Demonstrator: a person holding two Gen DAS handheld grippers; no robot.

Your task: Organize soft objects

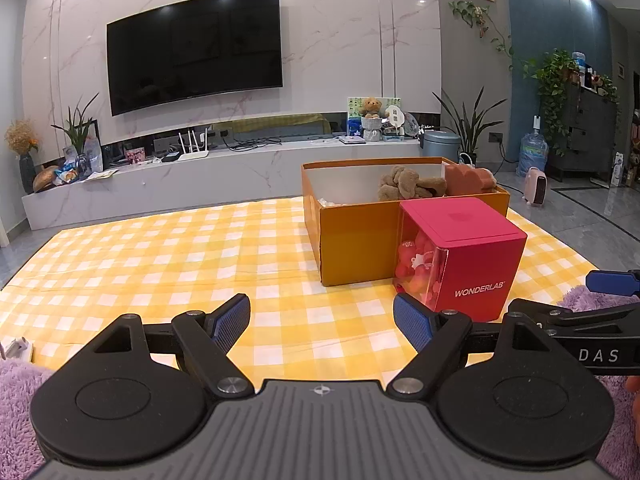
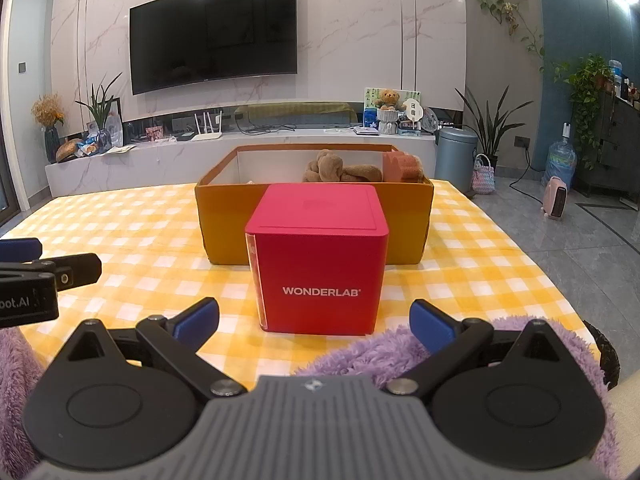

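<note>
An orange cardboard box stands on the yellow checked cloth. Inside lie a brown plush toy and a reddish-brown soft block. A pink WONDERLAB cube stands in front of the box. My left gripper is open and empty, to the left of the cube. My right gripper is open and empty, just in front of the cube. A purple fluffy cloth lies under the right gripper's right finger.
Purple fluffy fabric also shows at the lower left. A white TV bench with a television stands behind the cloth. A blue-grey bin, a water jug and a pink heater stand at right.
</note>
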